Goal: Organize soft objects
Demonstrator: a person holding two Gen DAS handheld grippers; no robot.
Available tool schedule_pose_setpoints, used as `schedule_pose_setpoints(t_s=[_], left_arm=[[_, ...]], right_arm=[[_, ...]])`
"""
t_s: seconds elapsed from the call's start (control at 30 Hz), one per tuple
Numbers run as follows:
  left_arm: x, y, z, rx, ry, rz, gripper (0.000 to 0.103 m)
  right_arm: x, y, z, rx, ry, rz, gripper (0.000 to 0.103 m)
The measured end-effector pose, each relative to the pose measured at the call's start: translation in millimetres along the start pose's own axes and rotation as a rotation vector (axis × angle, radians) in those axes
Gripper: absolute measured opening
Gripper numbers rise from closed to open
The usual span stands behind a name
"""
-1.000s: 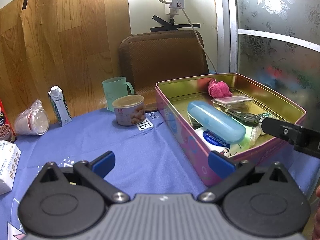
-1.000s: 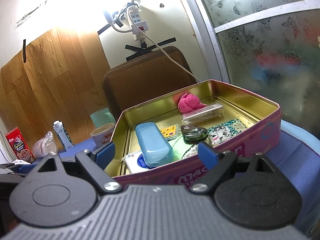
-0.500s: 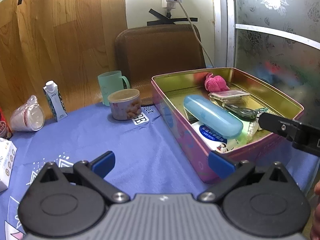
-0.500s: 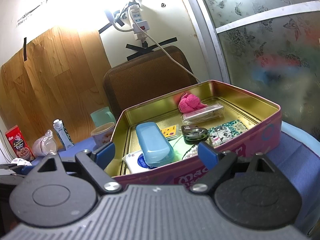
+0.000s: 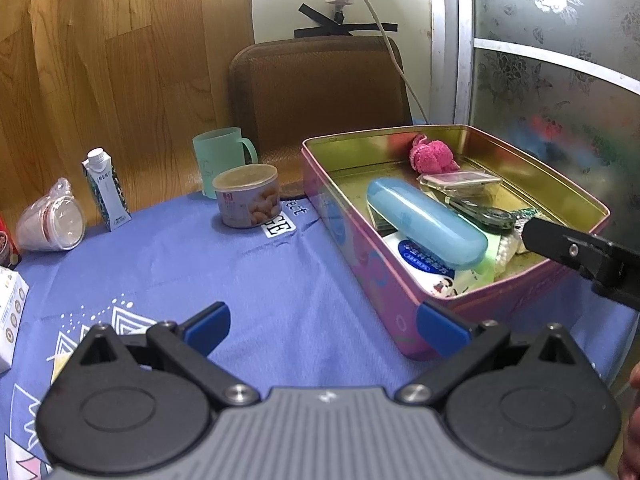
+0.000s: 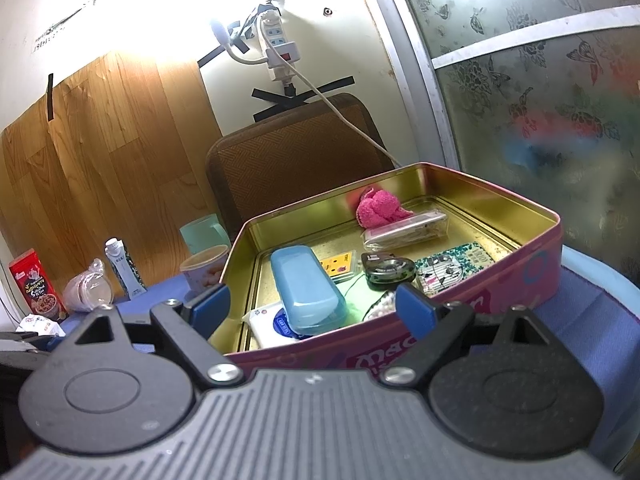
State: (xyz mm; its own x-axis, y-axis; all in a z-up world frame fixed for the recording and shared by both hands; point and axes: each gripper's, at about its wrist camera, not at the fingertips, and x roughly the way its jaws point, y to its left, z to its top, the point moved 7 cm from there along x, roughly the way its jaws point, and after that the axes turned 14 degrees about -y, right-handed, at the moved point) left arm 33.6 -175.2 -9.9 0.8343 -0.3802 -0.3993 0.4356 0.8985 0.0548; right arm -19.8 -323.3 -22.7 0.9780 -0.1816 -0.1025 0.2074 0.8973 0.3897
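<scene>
Both grippers hang with fingers wide and empty: the left gripper [image 5: 322,326] over the blue tablecloth [image 5: 248,276], the right gripper [image 6: 310,306] at the near wall of the pink tin [image 6: 532,276]. Inside, past a blue case [image 6: 306,288], the pink fluffy thing [image 6: 378,208] lies against the far wall. Sorting looks barely begun. Beyond on the table stand a can [image 5: 246,195], a green cup [image 5: 220,156] and a carton [image 5: 105,189], before a brown chair back [image 5: 320,92] and wood-pattern wall.
</scene>
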Motion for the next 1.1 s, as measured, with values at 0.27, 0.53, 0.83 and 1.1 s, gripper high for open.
schedule_pose_setpoints(t_s=[0.27, 0.53, 0.83, 1.1], left_arm=[[0.8, -1.2, -0.7, 0.001, 0.007, -0.004, 0.103], [1.1, -2.1, -2.0, 0.001, 0.010, -0.008, 0.103], [2.3, -3.0, -4.5, -0.007, 0.024, -0.018, 0.103], [2.6, -3.2, -4.6, -0.008, 0.028, -0.023, 0.103]], right_arm=[[-0.9, 0.4, -0.6, 0.001, 0.000, -0.002, 0.092], [-1.4, 0.4, -1.0, 0.000, 0.000, -0.002, 0.092], [-1.7, 0.5, -0.8, -0.001, 0.001, -0.003, 0.092], [-1.5, 1.3, -5.4, -0.003, 0.003, -0.002, 0.092]])
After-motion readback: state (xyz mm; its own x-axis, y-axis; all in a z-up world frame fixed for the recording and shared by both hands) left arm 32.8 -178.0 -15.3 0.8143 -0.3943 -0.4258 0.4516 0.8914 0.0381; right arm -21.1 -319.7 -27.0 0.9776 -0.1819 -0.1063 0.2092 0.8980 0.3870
